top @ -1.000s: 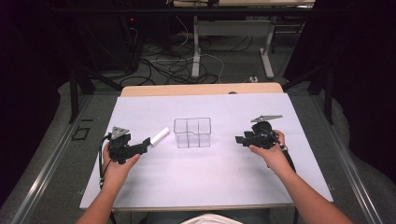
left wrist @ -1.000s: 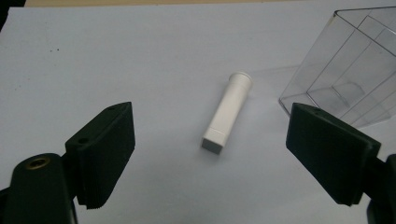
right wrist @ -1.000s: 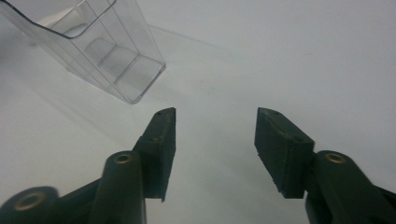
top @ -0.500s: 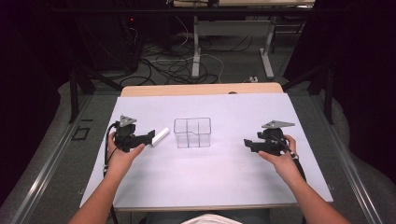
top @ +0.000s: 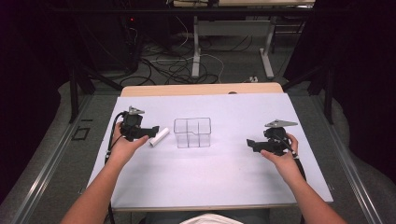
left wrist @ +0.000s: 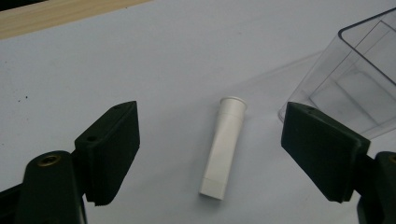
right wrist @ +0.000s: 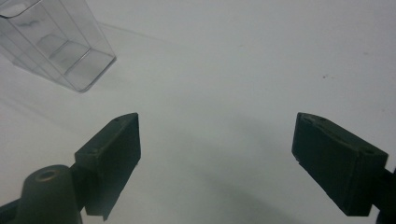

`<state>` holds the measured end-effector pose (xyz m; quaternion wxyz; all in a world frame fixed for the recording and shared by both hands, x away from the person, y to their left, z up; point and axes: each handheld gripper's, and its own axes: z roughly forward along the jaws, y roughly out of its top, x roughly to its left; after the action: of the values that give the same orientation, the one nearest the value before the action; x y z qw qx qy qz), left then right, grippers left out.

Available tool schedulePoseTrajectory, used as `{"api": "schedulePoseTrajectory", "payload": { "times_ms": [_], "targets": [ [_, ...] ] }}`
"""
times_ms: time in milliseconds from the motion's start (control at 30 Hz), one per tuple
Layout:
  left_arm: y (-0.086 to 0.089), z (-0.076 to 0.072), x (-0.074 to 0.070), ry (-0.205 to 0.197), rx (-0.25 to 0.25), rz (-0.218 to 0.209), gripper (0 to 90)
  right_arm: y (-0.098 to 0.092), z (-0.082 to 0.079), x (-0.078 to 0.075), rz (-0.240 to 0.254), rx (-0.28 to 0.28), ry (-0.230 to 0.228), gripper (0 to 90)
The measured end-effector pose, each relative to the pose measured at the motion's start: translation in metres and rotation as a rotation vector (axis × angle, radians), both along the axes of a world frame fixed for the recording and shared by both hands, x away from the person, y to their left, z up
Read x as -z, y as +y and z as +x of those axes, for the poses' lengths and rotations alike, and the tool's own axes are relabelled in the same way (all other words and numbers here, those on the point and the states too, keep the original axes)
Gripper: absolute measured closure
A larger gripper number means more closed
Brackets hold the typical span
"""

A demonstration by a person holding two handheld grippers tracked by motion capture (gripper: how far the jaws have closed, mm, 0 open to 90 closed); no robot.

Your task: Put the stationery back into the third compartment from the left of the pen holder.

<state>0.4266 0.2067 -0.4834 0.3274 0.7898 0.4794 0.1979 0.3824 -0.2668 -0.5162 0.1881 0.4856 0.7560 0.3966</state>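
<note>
Left tool (top: 152, 130): jaws stand wide and have just been narrowing a touch, with the white tube between them but no pad on it; a clear gap shows on either side in the left gripper view (left wrist: 210, 154).
White tube (left wrist: 224, 148): lying flat on the table, flanged end pointing away from the tool, flat end toward it; in the high view (top: 159, 137) it sits just off the tip of the left tool.
Clear box (top: 192, 132): a see-through divided container, upright mid-table, near the tube on its right and apart from it; a corner of it shows in the left gripper view (left wrist: 355, 74).
Right tool (top: 251, 144): jaws spread wide, just been opening, nothing between them; bare table below in the right gripper view (right wrist: 217, 158).
Right side: the tool is well apart from the box, which shows at upper left (right wrist: 56, 44).
Table (top: 215, 186): pale sheet over a wooden top.
</note>
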Motion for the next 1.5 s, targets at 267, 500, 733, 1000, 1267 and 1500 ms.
{"api": "schedulePoseTrajectory", "payload": {
  "times_ms": [267,500,733,1000,1267,1500],
  "targets": [
    [-0.010,0.013,0.003,0.040,0.072,0.080,28.4,-0.005,0.001,0.002,-0.005,0.032,0.006,12.6],
    [-0.017,0.023,0.010,0.082,0.126,0.125,34.3,-0.004,0.001,0.003,0.004,0.024,0.021,11.7],
    [-0.024,0.032,0.016,0.107,0.153,0.157,34.3,-0.005,0.001,0.003,0.009,0.018,0.026,11.8],
    [-0.029,0.041,0.022,0.153,0.153,0.164,37.4,-0.006,0.001,0.005,0.014,0.012,0.040,13.8],
    [-0.039,0.047,0.025,0.178,0.197,0.186,43.1,-0.007,0.002,0.007,0.008,0.007,0.041,14.2],
    [-0.049,0.052,0.027,0.210,0.221,0.224,46.7,-0.006,0.003,0.008,0.010,0.003,0.044,14.3]
  ]
}}
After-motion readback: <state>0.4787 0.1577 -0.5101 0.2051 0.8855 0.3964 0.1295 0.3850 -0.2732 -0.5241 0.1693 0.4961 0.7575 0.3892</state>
